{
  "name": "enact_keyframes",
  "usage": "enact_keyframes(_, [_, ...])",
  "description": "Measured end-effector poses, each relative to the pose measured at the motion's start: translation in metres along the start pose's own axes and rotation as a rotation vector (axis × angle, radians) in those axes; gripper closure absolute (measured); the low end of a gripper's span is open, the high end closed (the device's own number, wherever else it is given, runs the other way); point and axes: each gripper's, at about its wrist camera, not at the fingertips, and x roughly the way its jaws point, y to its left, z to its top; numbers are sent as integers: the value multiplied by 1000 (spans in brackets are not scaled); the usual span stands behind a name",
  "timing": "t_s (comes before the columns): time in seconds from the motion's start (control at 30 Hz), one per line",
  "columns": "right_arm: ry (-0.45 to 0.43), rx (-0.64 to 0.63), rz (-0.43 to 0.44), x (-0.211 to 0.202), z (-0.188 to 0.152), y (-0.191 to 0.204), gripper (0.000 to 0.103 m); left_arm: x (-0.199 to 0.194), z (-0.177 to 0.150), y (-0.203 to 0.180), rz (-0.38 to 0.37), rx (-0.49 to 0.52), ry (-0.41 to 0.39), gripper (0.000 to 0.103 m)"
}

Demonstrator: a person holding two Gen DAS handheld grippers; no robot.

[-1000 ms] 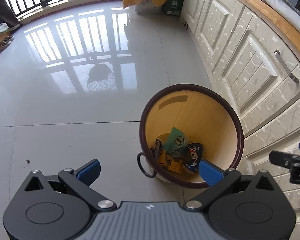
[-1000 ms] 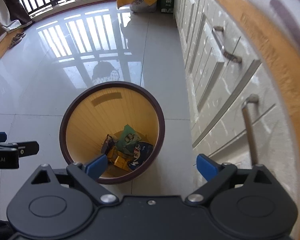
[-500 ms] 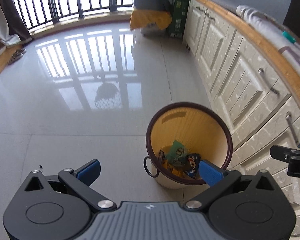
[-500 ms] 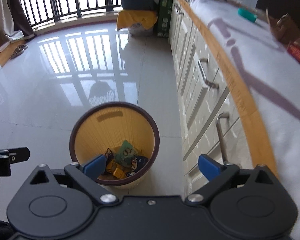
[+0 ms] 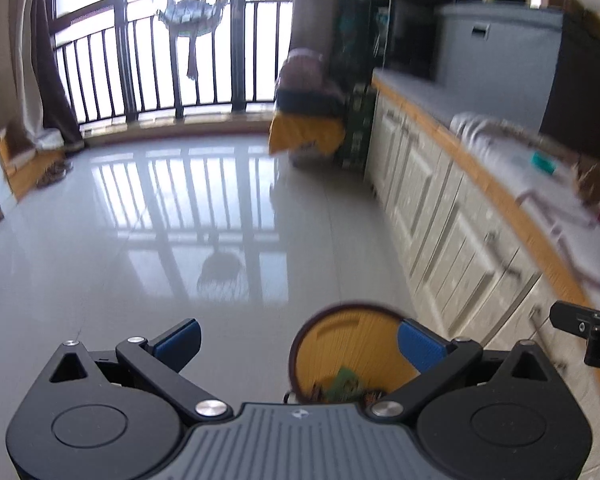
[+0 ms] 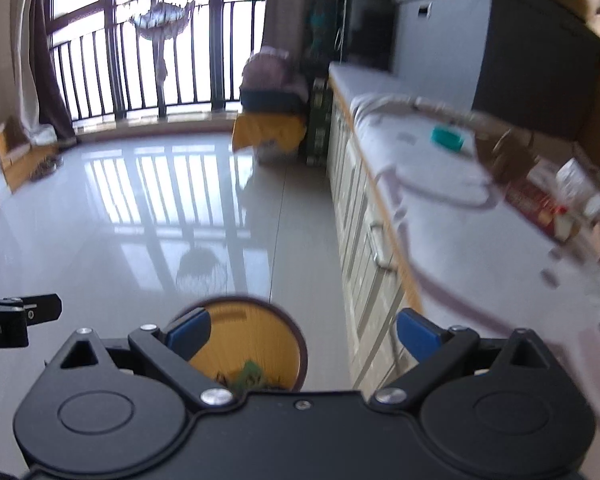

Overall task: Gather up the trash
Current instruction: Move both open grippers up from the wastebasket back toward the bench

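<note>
A round bin [image 5: 348, 344] with a dark rim and yellow inside stands on the floor beside the cabinets, with wrappers [image 5: 346, 384] in its bottom. It also shows in the right wrist view [image 6: 252, 344], with a green wrapper [image 6: 250, 376] inside. My left gripper [image 5: 298, 342] is open and empty, high above the bin. My right gripper [image 6: 302, 330] is open and empty, above the bin's right side. On the counter lie a teal item [image 6: 446, 138] and red and white packages [image 6: 548, 208], blurred.
White cabinets [image 5: 440, 208] with a cloth-covered counter [image 6: 440, 200] run along the right. A yellow-draped pile [image 5: 306, 132] and a green box [image 5: 356, 128] stand at the far end. Balcony railing [image 5: 160, 76] closes the back. Glossy tiled floor [image 5: 140, 240] spreads left.
Both grippers have risen and tilted up; the bin has dropped to the bottom of both views and the countertop and balcony have come into sight. Both stay open.
</note>
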Motion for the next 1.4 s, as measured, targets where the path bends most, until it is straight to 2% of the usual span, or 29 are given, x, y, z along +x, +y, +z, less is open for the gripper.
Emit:
enact_keyframes(0.13, [-84, 26, 11, -23, 10, -15, 3, -18, 17, -15, -36, 15, -75, 0])
enact_keyframes(0.33, [-191, 56, -22, -56, 23, -49, 0, -37, 36, -45, -110, 31, -161, 0])
enact_keyframes(0.43, [-236, 66, -48, -72, 28, -74, 0, -43, 44, -69, -182, 53, -198, 0])
enact_keyframes(0.6, [-293, 64, -113, -95, 29, -119, 0, -46, 52, -121, -241, 139, -231, 0])
enact_keyframes(0.8, [-334, 75, -194, -111, 23, -178, 0, -38, 57, -183, -336, 204, -229, 0])
enact_keyframes(1.0, [-317, 96, -260, -111, 8, -232, 0, -25, 60, -240, -411, 274, -225, 0])
enact_keyframes(1.07, [-306, 124, -270, -109, 2, -249, 0, -18, 60, -256, -449, 280, -208, 0])
enact_keyframes(1.13, [-257, 146, -295, -104, -1, -261, 0, -8, 61, -275, -478, 289, -186, 0])
enact_keyframes(1.23, [-215, 165, -383, -96, -5, -276, 0, 6, 63, -301, -514, 320, -165, 0])
enact_keyframes(1.27, [-231, 163, -387, -93, -7, -281, 0, 10, 64, -308, -519, 326, -160, 0])
enact_keyframes(1.4, [-278, 223, -281, -79, -12, -310, 0, 27, 68, -338, -552, 358, -153, 0])
